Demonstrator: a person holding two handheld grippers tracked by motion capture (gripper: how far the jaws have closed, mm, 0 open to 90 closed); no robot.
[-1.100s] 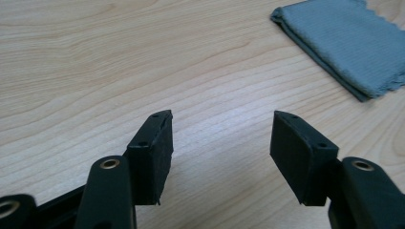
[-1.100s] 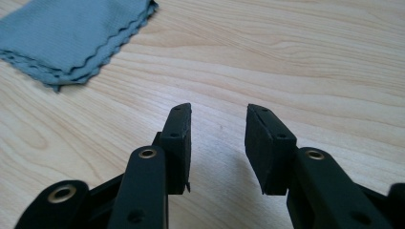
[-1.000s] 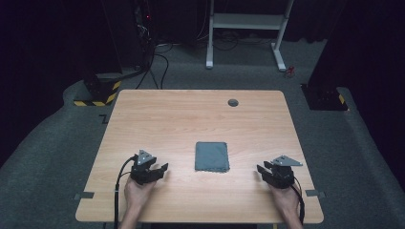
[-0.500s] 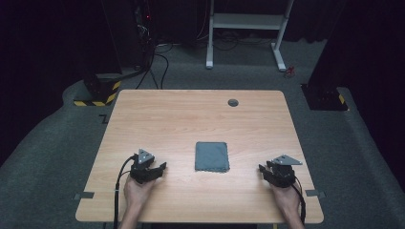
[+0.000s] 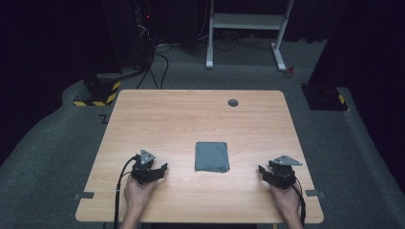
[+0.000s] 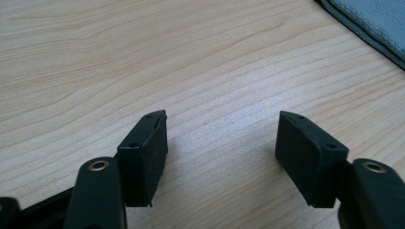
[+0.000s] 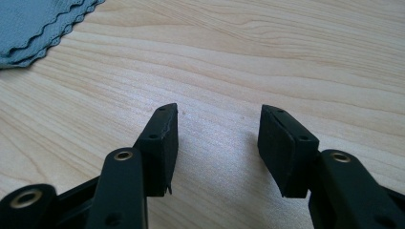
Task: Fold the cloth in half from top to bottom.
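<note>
A folded grey cloth [image 5: 212, 156] lies flat near the middle of the wooden table [image 5: 191, 119]. To its left, near the front edge, my left gripper [image 5: 161, 170] rests low over the wood, its jaws pointing toward the cloth. Its jaws have just been opening and stand open with bare wood between them [image 6: 222, 138]; the cloth's edge [image 6: 377, 24] shows at that view's top right. My right gripper [image 5: 262, 171] sits to the cloth's right, also open after widening, nothing between its jaws [image 7: 217, 133]. The cloth's scalloped corner [image 7: 38, 24] lies at that view's top left.
A small round hole [image 5: 233, 102] is set in the table's far side. Beyond the table stand a white frame [image 5: 248, 28], cables and a yellow-and-black striped base [image 5: 98, 93] on the dark floor. Grey tape tabs [image 5: 84, 195] mark the table's front edges.
Both grippers' jaws stand a little wider than before. The hands and the cloth have kept their places.
</note>
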